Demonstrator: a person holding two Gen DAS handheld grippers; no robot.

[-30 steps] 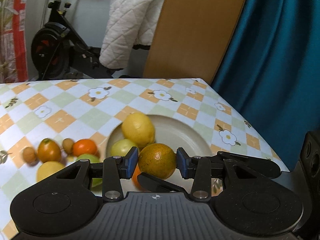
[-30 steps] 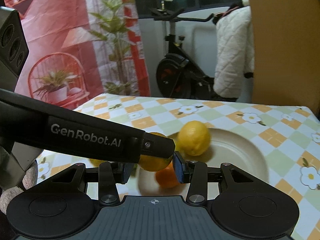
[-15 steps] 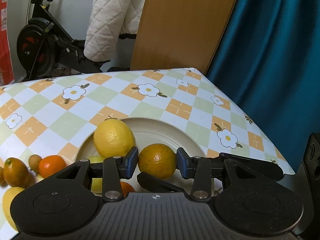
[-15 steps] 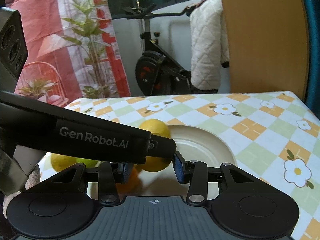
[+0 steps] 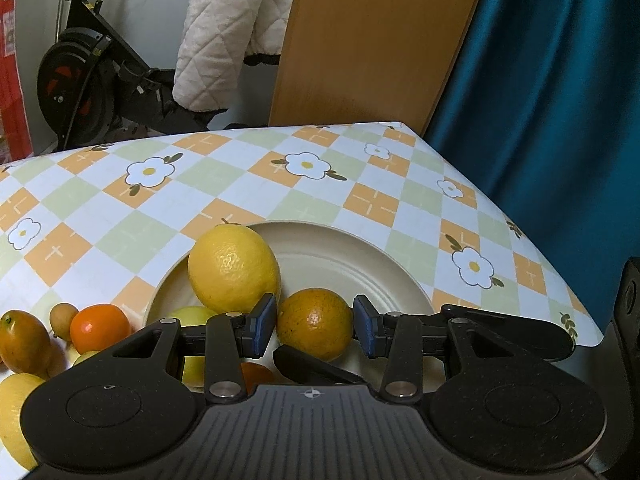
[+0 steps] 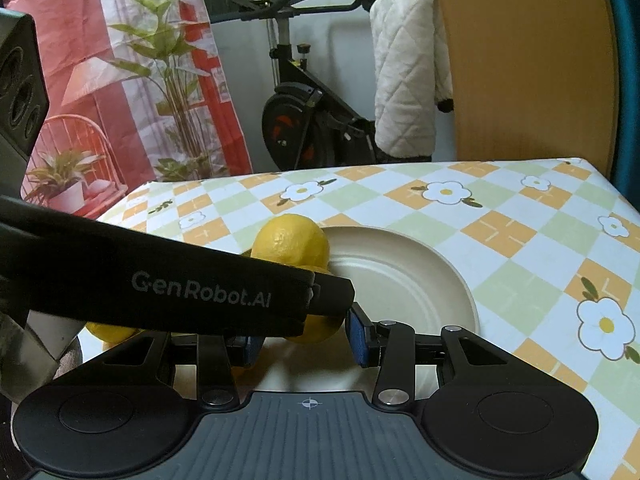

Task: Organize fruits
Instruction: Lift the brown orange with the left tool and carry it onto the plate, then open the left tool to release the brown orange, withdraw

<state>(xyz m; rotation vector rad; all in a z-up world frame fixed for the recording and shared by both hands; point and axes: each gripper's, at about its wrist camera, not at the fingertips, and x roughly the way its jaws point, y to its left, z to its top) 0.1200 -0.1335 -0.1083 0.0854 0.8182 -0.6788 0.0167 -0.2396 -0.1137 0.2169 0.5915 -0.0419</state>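
Yellow lemon (image 5: 234, 268): one is seen on the plate (image 5: 384, 276), centre left.
Left gripper (image 5: 315, 330): an orange (image 5: 315, 328) is grasped.
Right gripper (image 6: 306, 338): grip cannot be told; hidden by the left gripper's finger.

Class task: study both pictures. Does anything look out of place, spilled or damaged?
Nothing spilled or damaged. Only oddity: several fruits lie loose on the tablecloth left of the plate, while the big lemon already sits on it.
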